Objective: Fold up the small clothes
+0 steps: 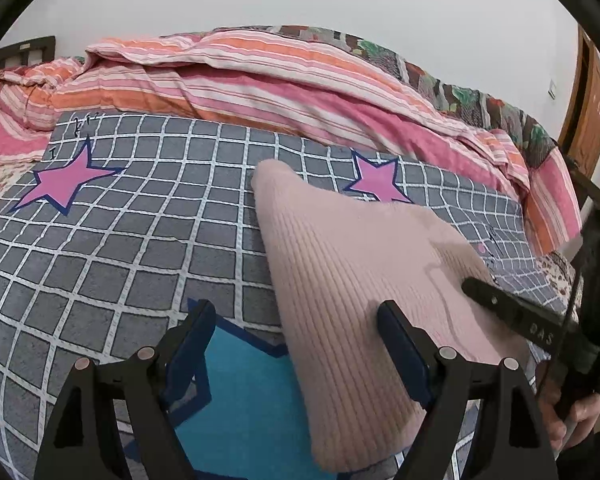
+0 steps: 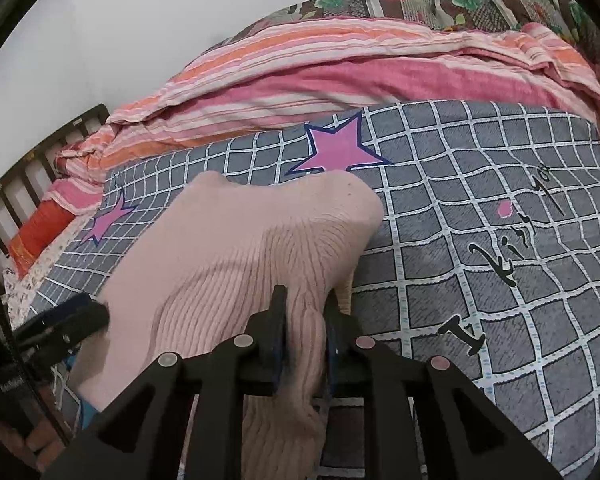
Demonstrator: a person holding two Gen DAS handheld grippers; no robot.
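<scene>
Grid blanket (image 1: pixel 120 240) under pink knit (image 1: pixel 360 264); only R view shows right tongs (image 2: pixel 304 300) pinching knit; left tongs (image 1: pixel 296 312) spread.

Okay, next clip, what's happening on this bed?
A person is folding a pale pink ribbed knit garment on a grey grid-patterned blanket with pink stars. The right hand-held gripper is pinched shut on a bunched edge of the knit. The left hand-held gripper stands open at the garment's other side, one finger on the fabric, gripping nothing yet.
</scene>
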